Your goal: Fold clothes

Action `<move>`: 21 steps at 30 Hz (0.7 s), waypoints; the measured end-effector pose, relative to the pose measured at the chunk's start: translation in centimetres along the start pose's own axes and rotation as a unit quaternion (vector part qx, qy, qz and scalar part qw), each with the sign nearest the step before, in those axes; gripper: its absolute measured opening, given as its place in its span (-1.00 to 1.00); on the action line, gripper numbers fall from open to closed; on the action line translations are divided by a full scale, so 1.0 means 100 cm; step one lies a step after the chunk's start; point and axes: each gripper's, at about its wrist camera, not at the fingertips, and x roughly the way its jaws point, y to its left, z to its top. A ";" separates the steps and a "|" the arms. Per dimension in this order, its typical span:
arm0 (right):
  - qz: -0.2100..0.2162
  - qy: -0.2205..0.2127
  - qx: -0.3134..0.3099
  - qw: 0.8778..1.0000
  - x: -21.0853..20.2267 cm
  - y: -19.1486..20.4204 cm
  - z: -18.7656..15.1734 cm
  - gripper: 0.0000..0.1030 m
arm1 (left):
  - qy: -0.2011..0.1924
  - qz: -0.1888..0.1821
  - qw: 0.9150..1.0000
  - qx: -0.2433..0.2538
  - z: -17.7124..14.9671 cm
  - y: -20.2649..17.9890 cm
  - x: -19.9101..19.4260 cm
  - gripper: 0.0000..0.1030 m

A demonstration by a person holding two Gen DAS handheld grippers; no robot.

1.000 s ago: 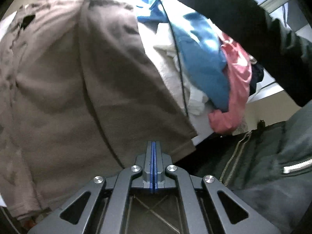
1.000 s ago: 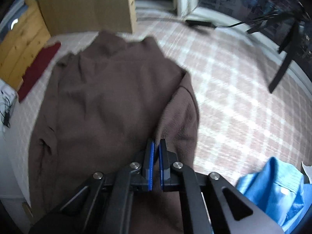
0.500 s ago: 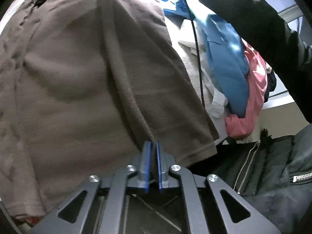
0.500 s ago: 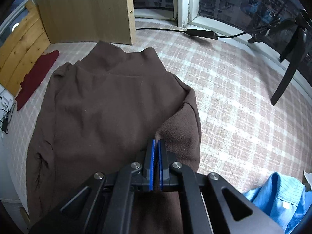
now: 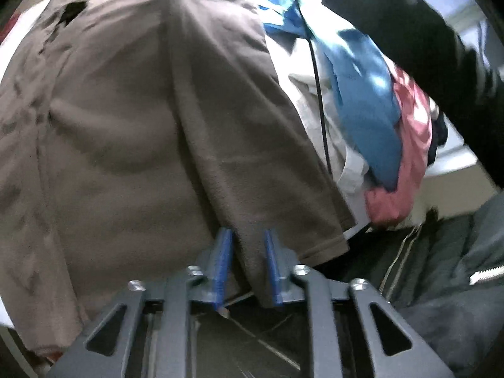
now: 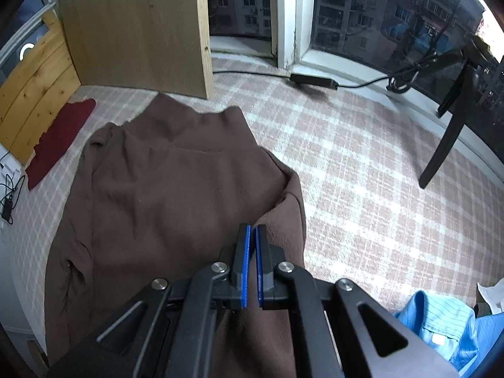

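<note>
A pale pink-and-white checked cover [image 6: 362, 189] spreads below a curved window [image 6: 378, 19] that faces apartment blocks. A black power adapter with its cable [image 6: 313, 80] lies along the sill. A light wooden panel [image 6: 138, 28] stands upright at the far left, beside knotty pine boards [image 6: 34, 94]. A black tripod leg [image 6: 447, 145] slants down (right side).

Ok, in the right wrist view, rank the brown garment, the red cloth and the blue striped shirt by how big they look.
1. brown garment, by far the largest.
2. blue striped shirt, though it is cut off by the frame edge and nearer the camera, so unsure.
3. red cloth, farther away.
</note>
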 end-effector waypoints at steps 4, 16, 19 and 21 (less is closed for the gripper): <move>-0.002 -0.034 0.014 0.999 -0.007 -0.005 0.006 -0.94 | -0.036 0.016 0.999 0.002 -0.002 0.000 -0.017 -0.98; -0.013 0.037 -0.026 0.999 -0.041 -0.012 -0.036 0.06 | 0.005 0.037 0.999 -0.015 -0.013 0.008 -0.022 -0.57; -0.020 0.054 0.011 0.998 -0.062 -0.044 -0.072 0.06 | -0.012 0.050 0.999 -0.008 -0.016 0.003 -0.034 -0.57; 0.008 0.089 0.037 0.995 -0.057 -0.058 -0.089 0.05 | -0.026 0.052 0.998 -0.001 -0.017 -0.002 -0.041 -0.57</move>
